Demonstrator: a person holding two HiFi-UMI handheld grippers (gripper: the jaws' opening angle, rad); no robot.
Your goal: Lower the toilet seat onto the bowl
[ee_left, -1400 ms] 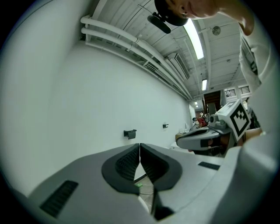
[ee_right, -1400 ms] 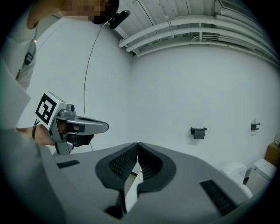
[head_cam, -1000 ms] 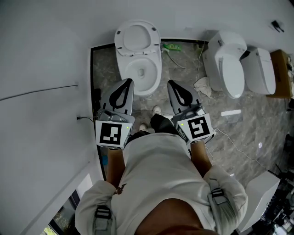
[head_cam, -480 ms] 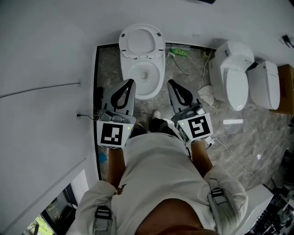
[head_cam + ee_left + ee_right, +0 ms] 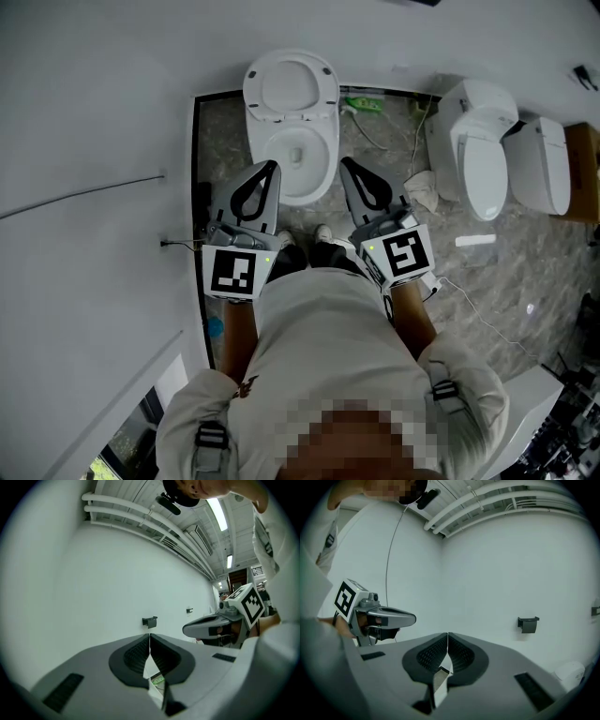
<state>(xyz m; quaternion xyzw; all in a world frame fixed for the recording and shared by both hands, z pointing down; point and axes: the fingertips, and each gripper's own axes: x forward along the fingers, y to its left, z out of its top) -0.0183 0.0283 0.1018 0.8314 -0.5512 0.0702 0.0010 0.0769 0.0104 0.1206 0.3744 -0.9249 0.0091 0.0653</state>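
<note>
**A:** Position of the toilet seat (image 5: pixel 289 86)?

**B:** Raised, tipped back against the white wall (image 5: pixel 103 84), right above the open bowl (image 5: pixel 294 150). Not yet down on the rim.

**A:** And the left gripper (image 5: pixel 270 166)?

**B:** Held about level in front of the bowl, toward its left side, clear of the porcelain. Jaws pressed together tip to tip, with nothing caught between them.

**A:** Right gripper (image 5: pixel 344 164)?

**B:** Much the same: alongside the other, toward the bowl's right side, touching nothing. Jaws closed flat on each other, empty.

**A:** Anything else on the grey marbled floor (image 5: pixel 375 234)?

**B:** Two more white toilets (image 5: pixel 486 155) off to the right, lids down, side by side. A crumpled cloth (image 5: pixel 420 192) lying between the nearer of them and the bowl. A small green object (image 5: pixel 361 100) at the foot of the wall, too small to identify.

**A:** From the gripper views?

**B:** Mostly bare white wall with a small dark bracket (image 5: pixel 150 621) fixed to it. Each gripper also showing in the other's view, marker cube and all.
</note>
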